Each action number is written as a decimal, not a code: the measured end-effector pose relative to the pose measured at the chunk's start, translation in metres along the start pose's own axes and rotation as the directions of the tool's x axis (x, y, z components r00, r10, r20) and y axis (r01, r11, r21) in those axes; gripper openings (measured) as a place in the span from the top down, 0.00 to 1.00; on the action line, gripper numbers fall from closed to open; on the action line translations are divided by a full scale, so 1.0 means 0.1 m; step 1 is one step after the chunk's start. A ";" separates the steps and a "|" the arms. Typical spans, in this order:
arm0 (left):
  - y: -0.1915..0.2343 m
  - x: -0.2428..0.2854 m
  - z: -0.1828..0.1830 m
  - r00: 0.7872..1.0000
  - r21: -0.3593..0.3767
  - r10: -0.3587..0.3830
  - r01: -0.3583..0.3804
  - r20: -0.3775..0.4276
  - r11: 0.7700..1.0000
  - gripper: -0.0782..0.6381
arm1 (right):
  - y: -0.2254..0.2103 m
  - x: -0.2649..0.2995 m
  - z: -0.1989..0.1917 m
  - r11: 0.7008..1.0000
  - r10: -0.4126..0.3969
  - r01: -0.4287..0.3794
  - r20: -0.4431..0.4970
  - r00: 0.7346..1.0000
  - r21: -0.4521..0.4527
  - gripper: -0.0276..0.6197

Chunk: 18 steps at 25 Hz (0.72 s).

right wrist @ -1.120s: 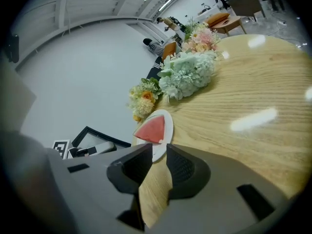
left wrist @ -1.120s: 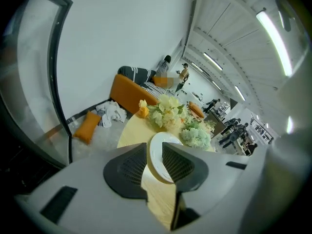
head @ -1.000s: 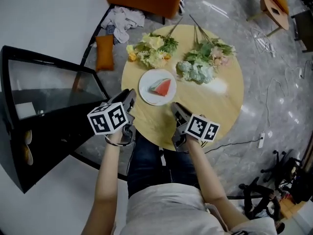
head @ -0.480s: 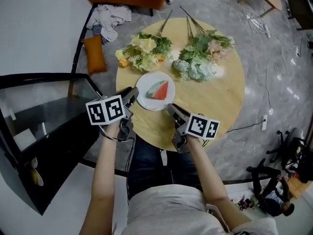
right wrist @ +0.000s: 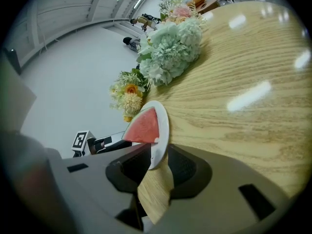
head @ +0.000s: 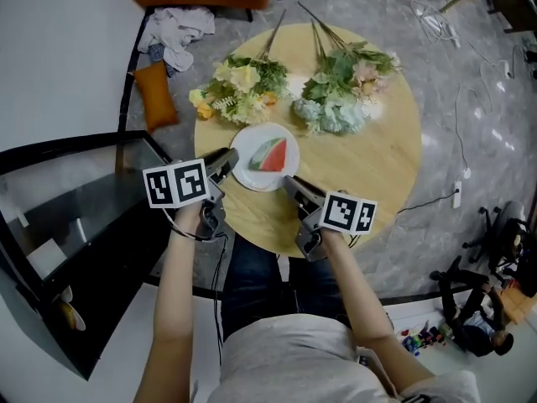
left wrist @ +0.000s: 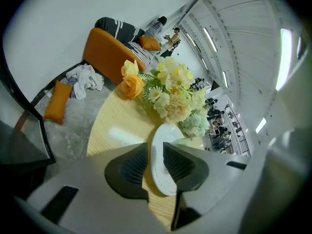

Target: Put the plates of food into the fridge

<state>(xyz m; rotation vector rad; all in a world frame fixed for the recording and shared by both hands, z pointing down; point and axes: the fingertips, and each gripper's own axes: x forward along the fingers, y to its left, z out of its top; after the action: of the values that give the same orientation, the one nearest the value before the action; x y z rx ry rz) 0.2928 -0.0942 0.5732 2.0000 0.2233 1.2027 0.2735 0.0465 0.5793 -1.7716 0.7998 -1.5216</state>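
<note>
My left gripper (head: 225,159) and right gripper (head: 290,184) have closed in, parted jaws astride the watermelon plate's (head: 248,161) rim, toward the table's (head: 369,170) near edge.

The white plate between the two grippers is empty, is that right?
No, the white plate is not empty: it carries a watermelon slice, as the head view shows. It does sit between the left gripper and right gripper.

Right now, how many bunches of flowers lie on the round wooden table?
2. A yellow bunch lies beyond the plate to the left, a green and pink bunch beyond it to the right, both on the table. None seems hidden.
</note>
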 end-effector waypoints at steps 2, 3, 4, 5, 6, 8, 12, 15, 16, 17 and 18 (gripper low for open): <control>-0.02 0.02 -0.03 1.000 -0.018 -0.017 0.016 -0.015 1.000 0.76 | 0.02 0.01 -0.01 1.000 0.014 -0.014 -0.001 1.000 0.026 0.81; -0.03 0.02 -0.04 1.000 -0.031 -0.025 0.024 -0.018 0.999 0.76 | 0.02 0.02 -0.01 0.999 0.017 -0.017 -0.002 1.000 0.038 0.81; -0.03 0.02 -0.05 0.999 -0.045 -0.031 0.030 -0.018 0.999 0.76 | 0.02 0.02 -0.01 0.999 0.018 -0.017 -0.002 1.000 0.047 0.81; -0.03 0.01 -0.05 0.999 -0.056 -0.034 0.033 -0.015 0.998 0.76 | 0.01 0.02 -0.02 0.998 0.017 -0.017 -0.002 1.000 0.056 0.81; -0.03 0.01 -0.05 0.999 -0.063 -0.034 0.033 -0.011 0.997 0.76 | 0.01 0.02 -0.02 0.998 0.019 -0.018 -0.001 1.000 0.065 0.81; 0.00 0.01 -0.07 1.000 -0.061 -0.020 0.020 -0.009 0.998 0.80 | 0.00 0.02 -0.01 0.995 0.030 -0.030 0.009 1.000 0.093 0.81; 0.02 0.00 -0.14 1.000 -0.079 -0.009 0.009 -0.005 0.997 0.83 | -0.01 0.02 0.02 0.982 0.057 -0.064 0.044 0.997 0.178 0.81; 0.01 -0.01 -0.19 1.000 -0.104 -0.005 0.006 0.006 0.995 0.83 | -0.03 0.01 0.04 0.975 0.057 -0.068 0.060 0.997 0.213 0.81; 0.01 -0.02 -0.20 1.000 -0.108 0.000 0.001 0.010 0.994 0.83 | -0.04 0.01 0.04 0.974 0.052 -0.065 0.064 0.997 0.219 0.82; 0.01 -0.02 -0.21 1.000 -0.113 0.003 -0.002 0.014 0.994 0.83 | -0.05 0.01 0.04 0.973 0.043 -0.057 0.067 0.997 0.223 0.83; 0.00 -0.03 -0.22 1.000 -0.119 0.004 -0.002 0.019 0.993 0.83 | -0.06 0.00 0.04 0.973 0.034 -0.048 0.069 0.997 0.225 0.86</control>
<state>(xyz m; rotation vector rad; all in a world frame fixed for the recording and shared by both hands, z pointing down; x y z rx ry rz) 0.2731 -0.0844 0.5771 1.9079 0.1352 1.1706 0.2775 0.0503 0.5844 -1.6175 0.6014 -1.4586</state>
